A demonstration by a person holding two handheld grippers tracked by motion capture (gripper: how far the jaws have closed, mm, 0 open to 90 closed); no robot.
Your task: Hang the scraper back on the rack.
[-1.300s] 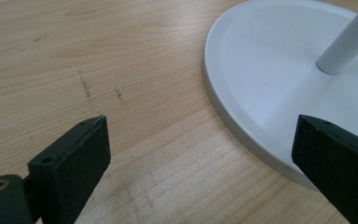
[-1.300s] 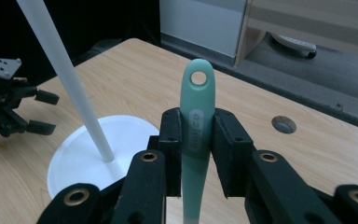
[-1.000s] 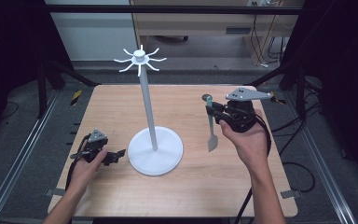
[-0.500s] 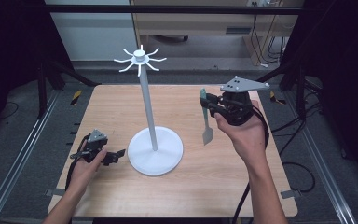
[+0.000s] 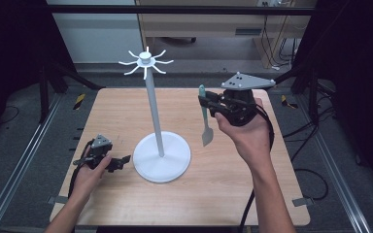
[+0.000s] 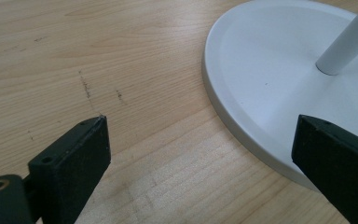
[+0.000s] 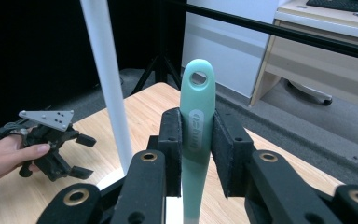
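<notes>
Since a second ago, the right gripper (image 5: 205, 103), clamped on the spatula (image 7: 196, 135), has risen, probably toward the rack's hooks (image 5: 145, 63); the left gripper (image 5: 120, 161) rests open.

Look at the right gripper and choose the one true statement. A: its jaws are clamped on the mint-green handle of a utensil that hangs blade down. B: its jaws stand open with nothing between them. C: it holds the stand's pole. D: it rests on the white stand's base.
A: the right gripper has both pads pressed on the mint-green handle, hanging hole up, and the utensil hangs blade down above the table.
</notes>
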